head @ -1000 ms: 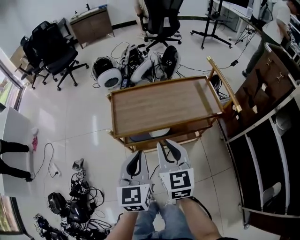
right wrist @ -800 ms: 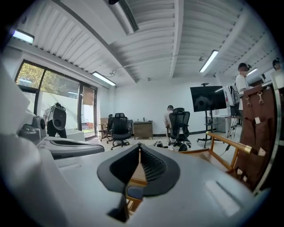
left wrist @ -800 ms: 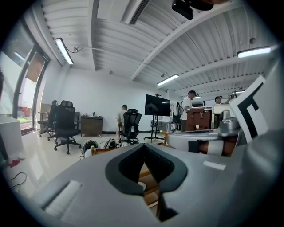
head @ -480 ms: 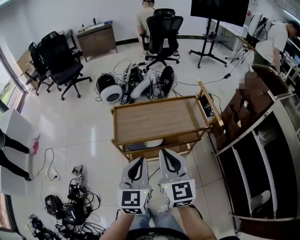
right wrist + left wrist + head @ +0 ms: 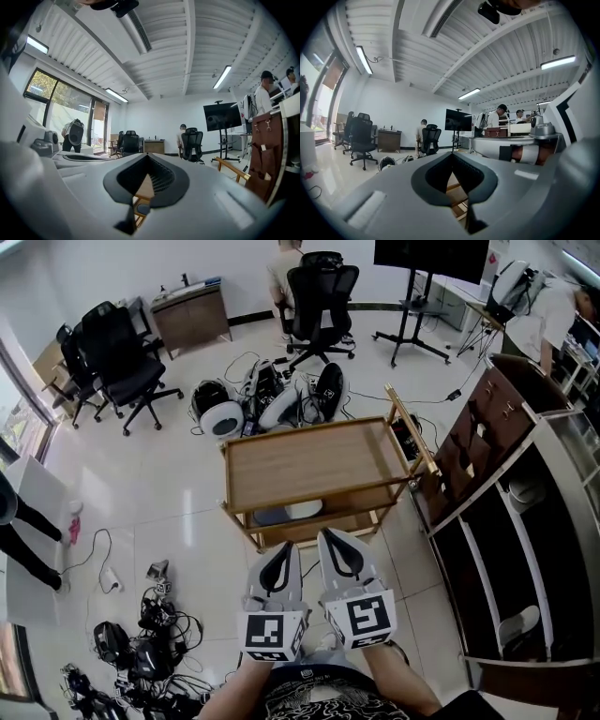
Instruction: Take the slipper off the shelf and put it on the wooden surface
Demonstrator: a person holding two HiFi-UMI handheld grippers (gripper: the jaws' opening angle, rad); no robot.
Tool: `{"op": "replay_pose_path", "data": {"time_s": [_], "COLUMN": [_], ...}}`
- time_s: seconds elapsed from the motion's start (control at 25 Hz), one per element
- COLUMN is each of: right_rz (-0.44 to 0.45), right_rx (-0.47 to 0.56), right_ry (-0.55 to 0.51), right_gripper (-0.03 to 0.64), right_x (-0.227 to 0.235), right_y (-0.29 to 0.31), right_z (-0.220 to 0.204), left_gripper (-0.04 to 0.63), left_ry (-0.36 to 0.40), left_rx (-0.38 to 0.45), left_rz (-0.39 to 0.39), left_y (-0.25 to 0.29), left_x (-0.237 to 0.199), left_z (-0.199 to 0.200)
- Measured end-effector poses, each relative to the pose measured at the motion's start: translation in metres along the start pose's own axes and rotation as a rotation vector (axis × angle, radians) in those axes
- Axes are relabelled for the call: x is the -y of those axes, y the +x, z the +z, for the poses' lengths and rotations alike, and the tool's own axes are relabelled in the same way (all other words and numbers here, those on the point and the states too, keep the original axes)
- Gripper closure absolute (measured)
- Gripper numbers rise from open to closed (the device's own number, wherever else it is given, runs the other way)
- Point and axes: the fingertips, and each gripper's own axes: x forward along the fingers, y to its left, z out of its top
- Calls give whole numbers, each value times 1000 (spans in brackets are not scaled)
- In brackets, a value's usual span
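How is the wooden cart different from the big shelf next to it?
The cart is light wood; the shelf is dark brown with pale edges. The cart has one flat top with a rail; the shelf is split into compartments, with slippers inside. The cart stands straight ahead, the shelf off to the right. Both stand on the white floor.

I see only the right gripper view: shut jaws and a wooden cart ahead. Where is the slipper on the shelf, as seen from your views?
Observer: In the head view, a white slipper lies in the dark shelf, in the compartment nearest the person, on the right side.
Operator: And the left gripper, does it hold something?
Observer: No, the left gripper is shut and empty, beside the right gripper.
Operator: Is the cart top free?
Observer: Yes, the wooden cart has a bare top.
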Motion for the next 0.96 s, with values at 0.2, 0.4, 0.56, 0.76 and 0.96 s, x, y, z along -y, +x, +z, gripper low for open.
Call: {"op": "replay_pose_path", "data": {"time_s": [0.2,0.4,0.56,0.76,0.96], "right_rz": [14,32,39,60,72], "right_rx": [-13,0,0,3,-1], "right_ry": [-8,-5,-13,-17,-24], "right_gripper": [615,615,615,615,615], "right_x": [-4,0,0,-2,-3], "right_y": [-7,-7,-6,0,0], "right_z": [-4,-2,-6,-8,-8], "left_gripper": [591,591,591,591,591], "left_ry": [-4,-4,-7,-8,-10], "left_rx": [6,18,19,26,26], "left_rz": [1,18,21,41,53], "left_y": [-3,0,0,0,1], "left_x": [6,7,6,-1,-1], "left_z": [5,8,4,2,3]}}
